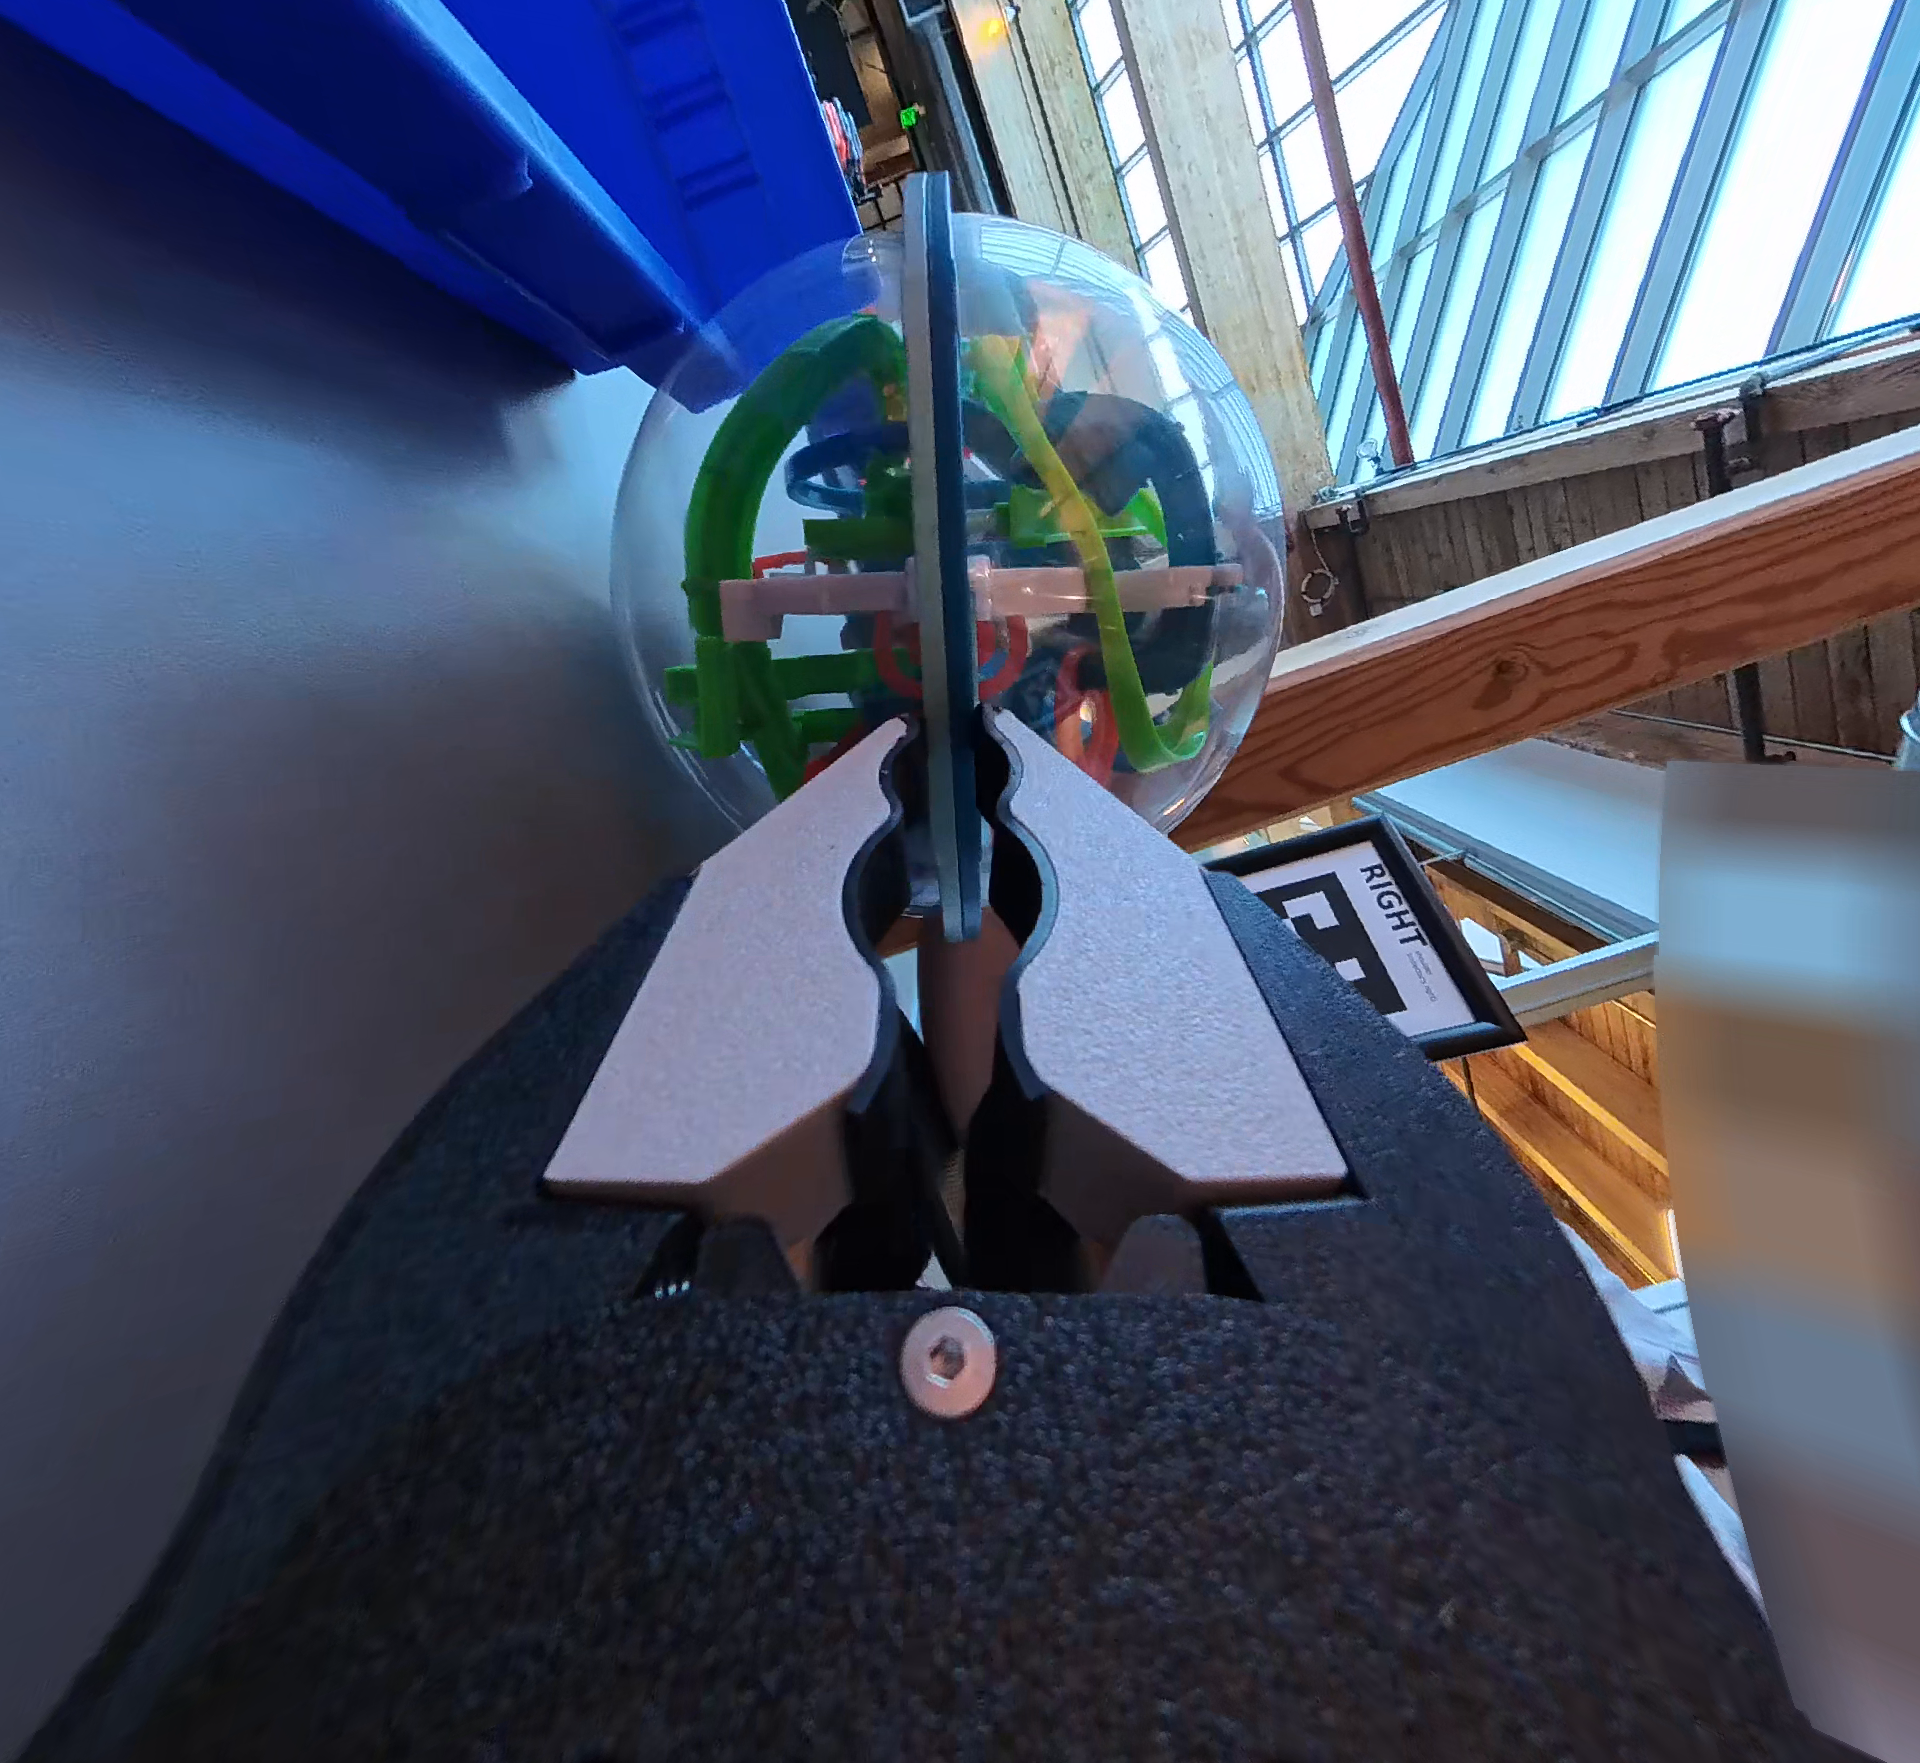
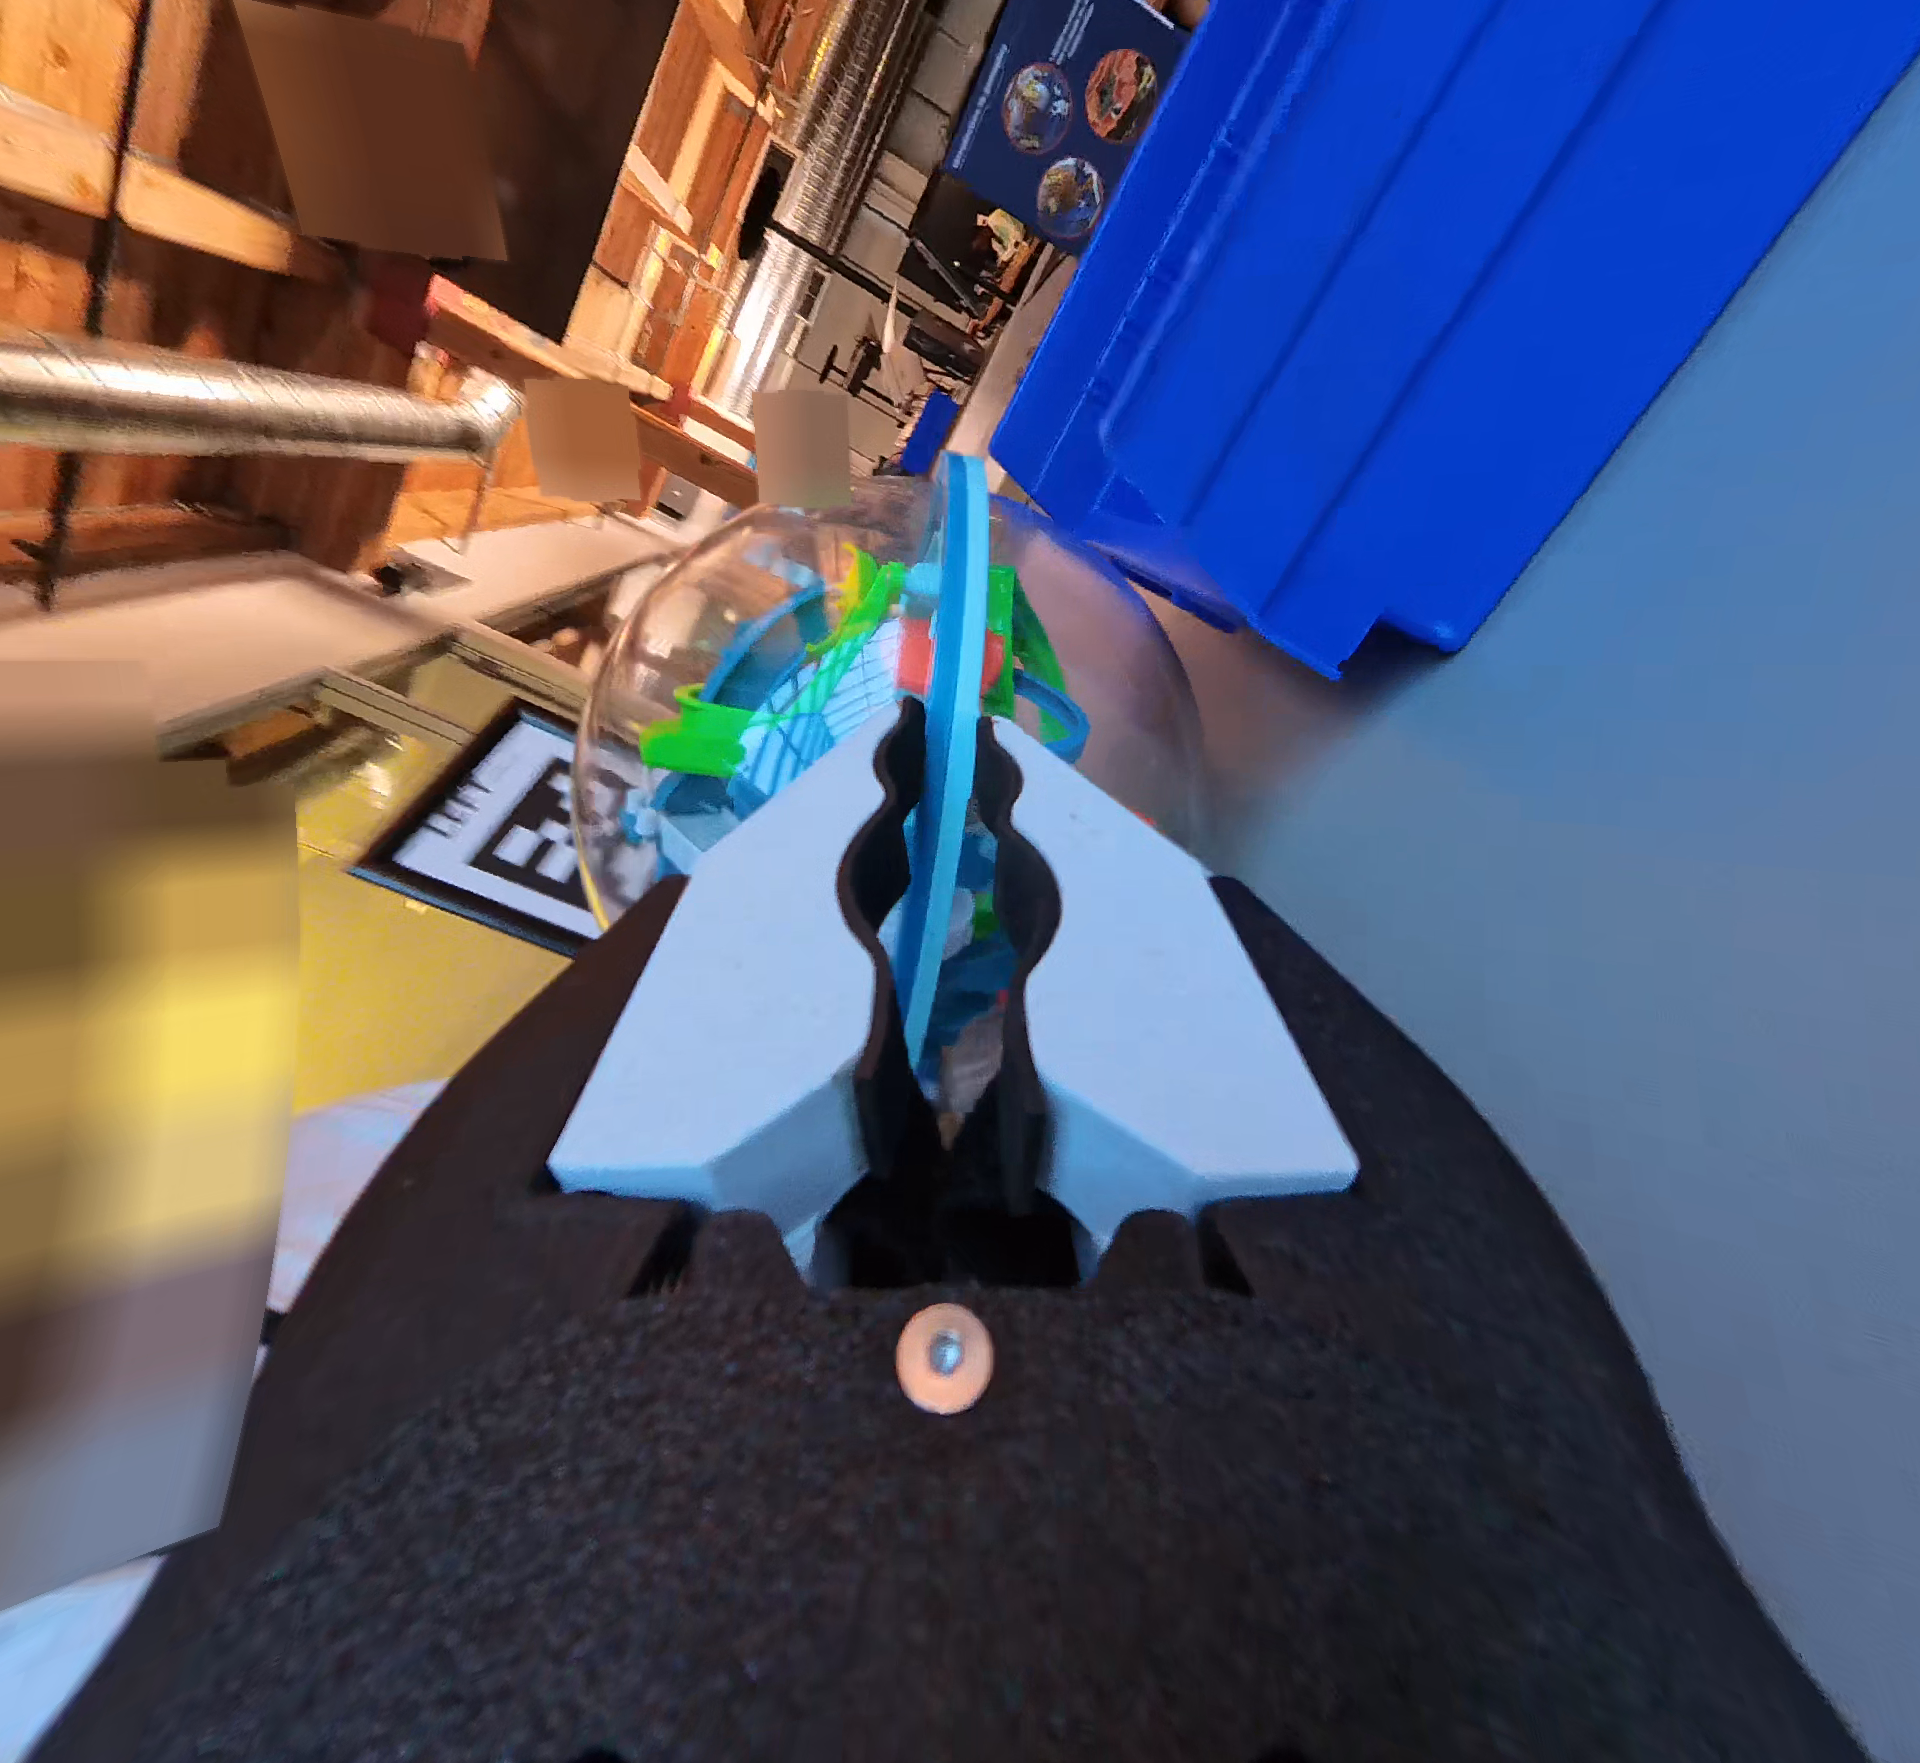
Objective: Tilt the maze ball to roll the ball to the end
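Observation:
The maze ball [image 1: 1091, 508] is a clear plastic sphere with green, blue, yellow and red tracks inside and a flat blue ring [image 1: 940, 487] around its middle. My left gripper [image 1: 943, 726] is shut on that ring, seen edge-on between the fingers. In the right wrist view the maze ball [image 2: 727, 674] is held the same way: my right gripper [image 2: 951, 716] is shut on the blue ring [image 2: 961, 591] from the opposite side. The views are tilted steeply, so the sphere is held rotated above the grey table. The small ball inside is not visible.
A blue plastic bin [image 1: 436, 51] stands on the grey table [image 1: 260, 674] close behind the sphere; it also shows in the right wrist view [image 2: 1507, 259]. A black-and-white marker tag [image 1: 1361, 944] on the other gripper shows in both views. Wooden beams, windows and shelving lie beyond.

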The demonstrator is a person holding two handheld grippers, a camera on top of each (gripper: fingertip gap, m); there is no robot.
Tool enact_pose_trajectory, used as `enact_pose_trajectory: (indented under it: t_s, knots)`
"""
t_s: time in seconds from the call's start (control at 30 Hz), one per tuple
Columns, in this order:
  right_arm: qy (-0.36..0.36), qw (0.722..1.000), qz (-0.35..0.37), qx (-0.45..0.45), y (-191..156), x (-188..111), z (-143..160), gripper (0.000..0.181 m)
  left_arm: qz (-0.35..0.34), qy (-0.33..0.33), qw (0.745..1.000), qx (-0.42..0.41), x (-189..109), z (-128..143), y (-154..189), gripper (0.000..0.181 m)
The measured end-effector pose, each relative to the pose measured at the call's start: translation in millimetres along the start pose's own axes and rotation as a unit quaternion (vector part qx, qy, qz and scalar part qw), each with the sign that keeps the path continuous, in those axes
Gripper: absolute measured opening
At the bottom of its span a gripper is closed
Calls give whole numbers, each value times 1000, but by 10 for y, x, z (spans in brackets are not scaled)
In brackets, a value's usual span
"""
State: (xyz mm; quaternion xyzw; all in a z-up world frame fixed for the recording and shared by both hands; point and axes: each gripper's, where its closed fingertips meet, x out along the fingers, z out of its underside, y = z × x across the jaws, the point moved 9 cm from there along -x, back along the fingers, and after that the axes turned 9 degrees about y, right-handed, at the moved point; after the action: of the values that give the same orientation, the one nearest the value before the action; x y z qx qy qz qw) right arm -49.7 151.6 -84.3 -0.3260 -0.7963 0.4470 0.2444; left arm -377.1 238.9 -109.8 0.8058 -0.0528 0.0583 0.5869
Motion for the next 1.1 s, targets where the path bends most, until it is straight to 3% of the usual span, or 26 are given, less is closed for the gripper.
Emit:
enact_pose_trajectory:
  t_s: [0.1, 0.13, 0.2, 0.3, 0.37, 0.53, 0.63, 0.8, 0.9, 1.03, 1.1]
  knots:
    - [-3, 992, 9, -125, -152, -44, -52, 11, -7, 4, 1000, -7, 2, -8, -31, 7]
    - [12, 981, 14, -191, -219, -95, -81, 21, -7, 6, 1000, -7, -2, -14, -26, 7]
    - [19, 943, 25, -331, -328, -230, -62, 48, -8, 11, 1000, -7, -16, -24, -18, 7]
    - [-47, 868, 36, -494, -337, -399, 158, 104, -8, 13, 1000, -19, -38, -34, -37, 7]
    - [-85, 833, 69, -543, -264, -419, 336, 112, -7, 14, 1000, -25, -43, -42, -47, 7]
    - [-198, 817, 114, -529, -102, -74, 530, 119, -8, 9, 1000, -24, -28, -69, -43, 7]
    - [-290, 801, 118, -510, 32, 199, 549, 140, -8, 6, 1000, -27, -24, -64, -34, 7]
    - [-273, 790, 57, -546, 36, 497, 634, 149, -9, 2, 1000, -20, -17, -82, -23, 7]
    - [-280, 794, 46, -539, 39, 497, 642, 147, 2, -46, 999, -1, -16, -93, 4, 7]
    - [-285, 803, 27, -522, 45, 470, 627, 145, -17, -136, 976, 167, 30, -115, 111, 13]
    - [-291, 813, 24, -505, 60, 474, 606, 142, -13, -176, 953, 245, 47, -137, 174, 34]
